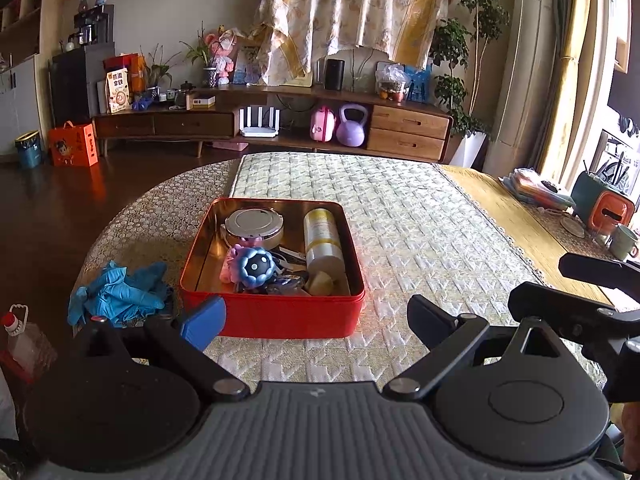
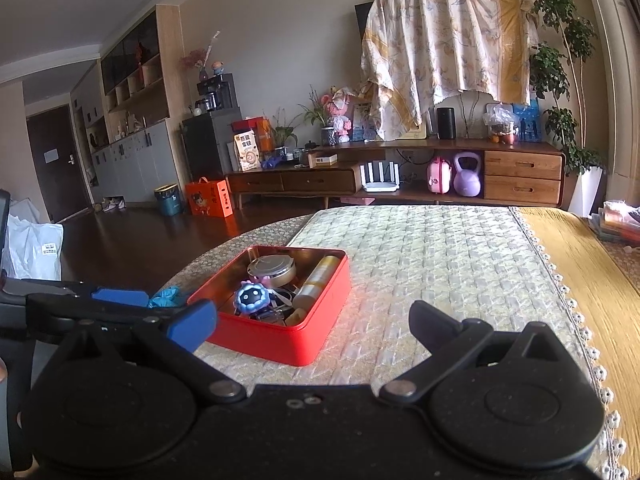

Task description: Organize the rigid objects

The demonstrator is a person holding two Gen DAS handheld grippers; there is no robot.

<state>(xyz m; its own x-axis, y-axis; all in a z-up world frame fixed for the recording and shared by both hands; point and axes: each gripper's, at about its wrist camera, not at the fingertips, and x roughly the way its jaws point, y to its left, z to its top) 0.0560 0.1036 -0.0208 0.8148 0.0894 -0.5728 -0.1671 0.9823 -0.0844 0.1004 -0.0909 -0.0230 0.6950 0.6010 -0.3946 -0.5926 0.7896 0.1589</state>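
Red tin (image 1: 272,316) is sitting packed — round tin, bottle, blue toy (image 1: 254,266) inside — while left gripper (image 1: 316,316) and right gripper (image 2: 316,322) are hovering at 6 o'clock, jaws spread, holding nothing, likely because sorting is done.

Honestly nothing's readable here. The snack bag (image 1: 119,91) on the TV cabinet (image 1: 224,92) has big characters, and the orange box (image 1: 74,145) some print, all too blurry.

A red tin (image 1: 272,314) is sitting open on the table; a round tin (image 1: 254,226), yellow bottle (image 1: 323,240) and blue toy (image 1: 254,266) are lying inside.
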